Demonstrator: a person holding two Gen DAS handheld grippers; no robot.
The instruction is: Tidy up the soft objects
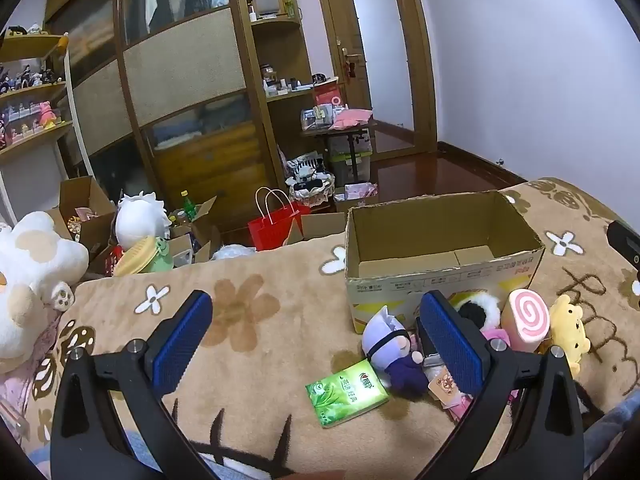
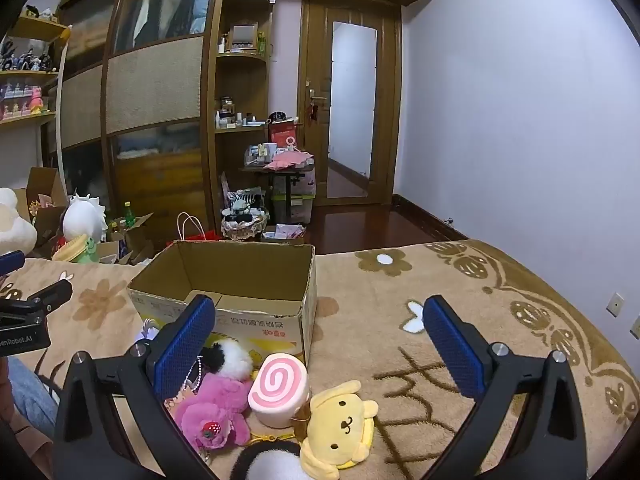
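Note:
An open, empty cardboard box (image 1: 444, 276) (image 2: 240, 320) stands on the beige flowered blanket. In front of it lies a heap of soft toys: a purple-haired doll (image 1: 394, 350), a green tissue pack (image 1: 346, 393), a pink swirl roll (image 1: 525, 320) (image 2: 280, 390), a yellow dog plush (image 1: 568, 334) (image 2: 340, 426), a pink furry plush (image 2: 218, 410) and a black-and-white fluffy one (image 2: 228, 354). My left gripper (image 1: 316, 338) is open above the blanket, left of the heap. My right gripper (image 2: 316, 344) is open above the heap's right side.
A big white and tan plush (image 1: 28, 280) sits at the blanket's left edge. Beyond the bed's far edge are cardboard boxes, a white-haired plush (image 1: 140, 220), a red paper bag (image 1: 276, 228), a wardrobe and a door. The blanket (image 2: 460, 320) stretches right toward the wall.

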